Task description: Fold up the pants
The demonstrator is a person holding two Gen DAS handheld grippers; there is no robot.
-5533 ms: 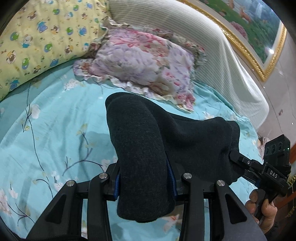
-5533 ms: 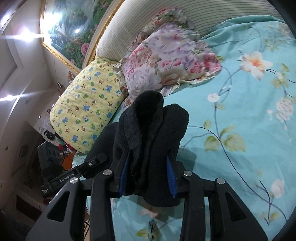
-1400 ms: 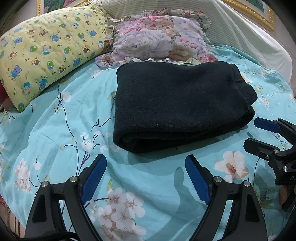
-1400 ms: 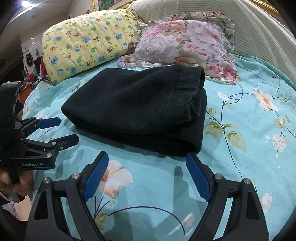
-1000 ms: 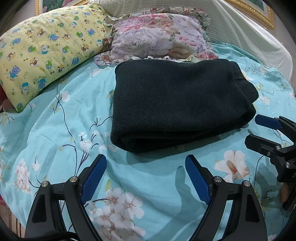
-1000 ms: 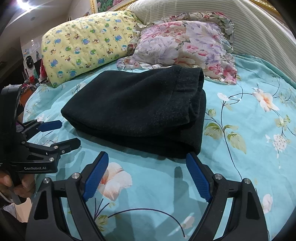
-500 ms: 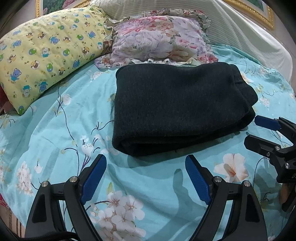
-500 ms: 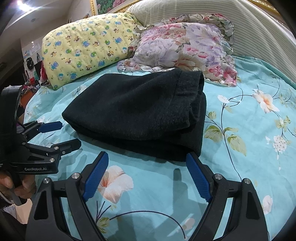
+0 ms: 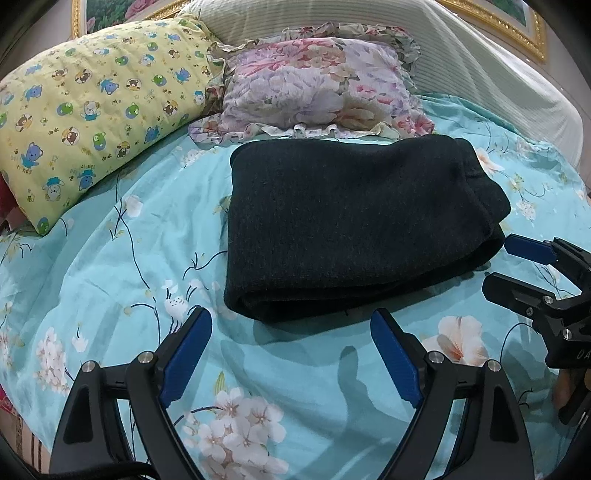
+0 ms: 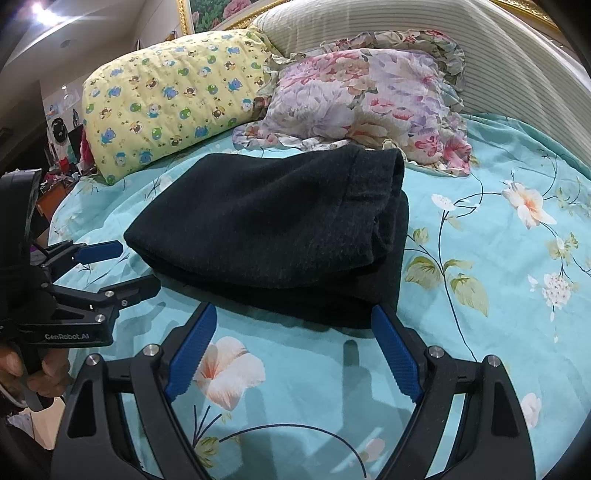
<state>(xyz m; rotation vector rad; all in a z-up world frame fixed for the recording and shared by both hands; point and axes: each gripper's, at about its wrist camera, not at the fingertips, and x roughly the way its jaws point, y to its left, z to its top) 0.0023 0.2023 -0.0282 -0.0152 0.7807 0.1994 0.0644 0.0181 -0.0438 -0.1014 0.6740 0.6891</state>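
Observation:
The dark grey pants lie folded into a thick rectangle on the turquoise floral bedsheet, also seen from the right wrist. My left gripper hovers just short of the pants' near edge, open, with nothing between its blue pads. My right gripper stands open before the near right corner of the fold, empty as well. Each gripper shows in the other's view: the right one beside the pants' right end, the left one beside their left end, both open and apart from the cloth.
A yellow cartoon-print pillow and a pink floral pillow lie behind the pants against a striped white headboard. A gold-framed picture hangs above. A hand grips the left tool. Clutter fills the room's left side.
About five seconds ago both grippers were shut on the bunched pants held up; since then the pants lie flat and folded, both grippers open. Over the last second nothing has visibly moved.

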